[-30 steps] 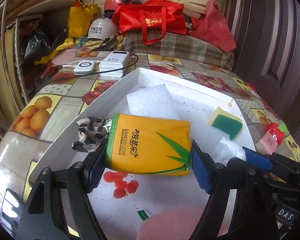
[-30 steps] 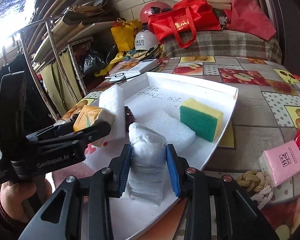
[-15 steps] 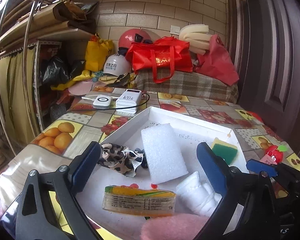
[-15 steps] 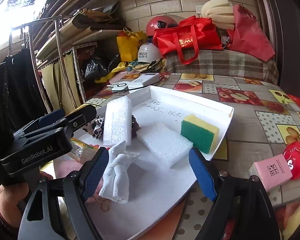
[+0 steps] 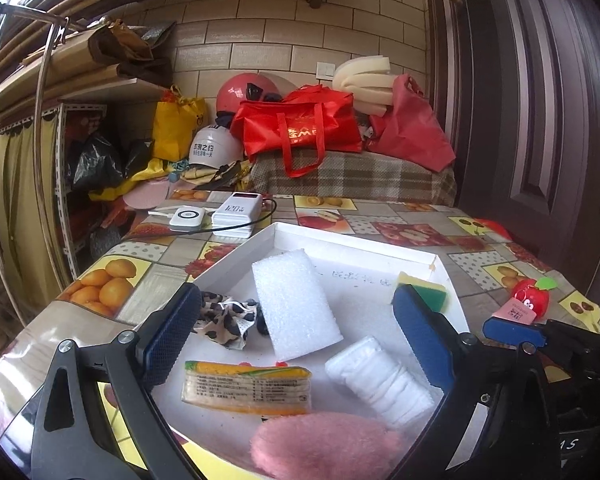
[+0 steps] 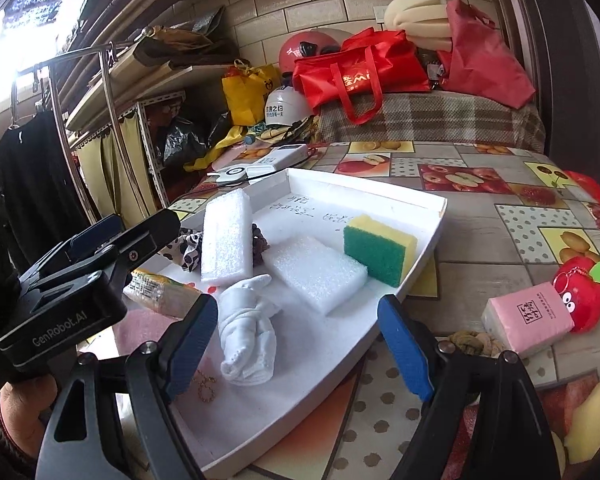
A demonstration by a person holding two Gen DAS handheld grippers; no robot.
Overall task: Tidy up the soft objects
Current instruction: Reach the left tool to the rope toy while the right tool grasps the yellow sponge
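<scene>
A white tray holds a yellow tissue pack, a rolled white cloth, two white foam blocks, a green-yellow sponge and a leopard-print cloth. My left gripper is open above the tissue pack, touching nothing. My right gripper is open, just behind the white cloth.
A pink fluffy item lies at the tray's near edge. A pink tissue pack, a red apple toy and a knotted rope lie on the fruit-print tablecloth right of the tray. Power banks lie behind it.
Both grippers opened and pulled back and up. The left let go of the yellow tissue pack, the right let go of the white cloth; both now lie in the tray.
</scene>
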